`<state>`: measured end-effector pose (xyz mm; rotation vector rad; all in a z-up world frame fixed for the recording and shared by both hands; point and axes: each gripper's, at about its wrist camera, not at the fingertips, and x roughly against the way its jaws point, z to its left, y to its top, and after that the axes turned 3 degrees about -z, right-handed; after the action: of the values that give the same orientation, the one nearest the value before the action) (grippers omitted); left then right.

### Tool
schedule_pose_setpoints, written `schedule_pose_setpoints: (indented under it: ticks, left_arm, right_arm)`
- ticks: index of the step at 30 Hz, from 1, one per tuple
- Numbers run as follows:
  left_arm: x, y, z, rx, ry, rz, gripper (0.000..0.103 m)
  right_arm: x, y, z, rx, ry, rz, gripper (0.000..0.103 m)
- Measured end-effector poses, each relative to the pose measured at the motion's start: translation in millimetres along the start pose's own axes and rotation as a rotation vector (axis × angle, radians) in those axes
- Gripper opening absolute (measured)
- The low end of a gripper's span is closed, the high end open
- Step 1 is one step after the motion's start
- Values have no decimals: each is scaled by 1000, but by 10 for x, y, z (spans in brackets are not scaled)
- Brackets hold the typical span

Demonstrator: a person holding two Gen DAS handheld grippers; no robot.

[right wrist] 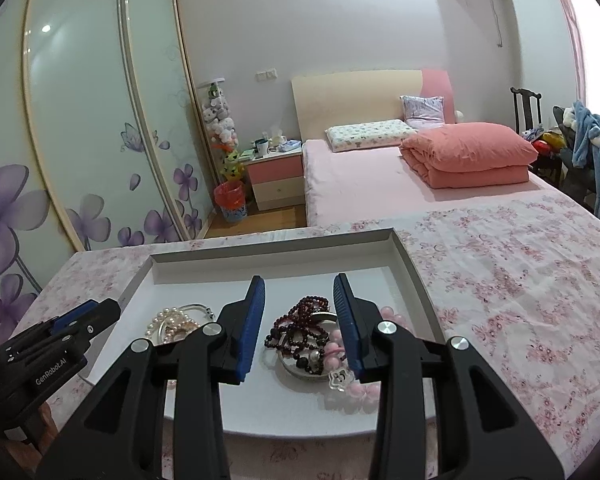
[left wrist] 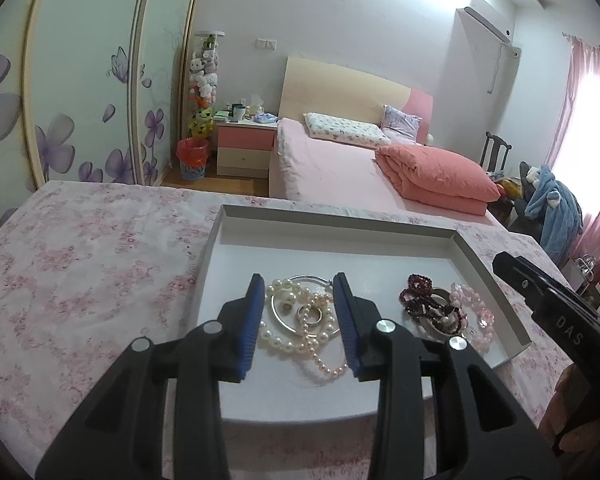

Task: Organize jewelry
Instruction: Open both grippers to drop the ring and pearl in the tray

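Note:
A shallow white tray (left wrist: 332, 222) (right wrist: 268, 252) sits on a table with a pink floral cloth. In the left wrist view, a pearl necklace (left wrist: 300, 340), a silver bangle (left wrist: 284, 320) and a small ring (left wrist: 312, 314) lie between the open jaws of my left gripper (left wrist: 300, 286), just above them. A dark red bead bracelet (left wrist: 418, 298) (right wrist: 304, 328), a silver bangle (right wrist: 300, 372) and a pink bead bracelet (left wrist: 478, 310) (right wrist: 356, 390) lie at the tray's right. My right gripper (right wrist: 300, 286) is open over these, holding nothing.
The floral cloth (left wrist: 84, 272) (right wrist: 520, 288) covers the table on both sides of the tray. Beyond the table stand a bed with a folded pink quilt (left wrist: 432, 178), a nightstand (left wrist: 244, 148) and a sliding wardrobe (right wrist: 80, 140).

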<state>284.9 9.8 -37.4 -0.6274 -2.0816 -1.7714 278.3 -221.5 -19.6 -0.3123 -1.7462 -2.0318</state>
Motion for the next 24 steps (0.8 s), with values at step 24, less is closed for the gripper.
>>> schedule_pose_setpoints:
  ticks: [24]
  left_arm:
    - [1338, -247, 184, -48, 152, -106, 70]
  right_arm:
    - [1068, -270, 66, 33, 21, -22, 71]
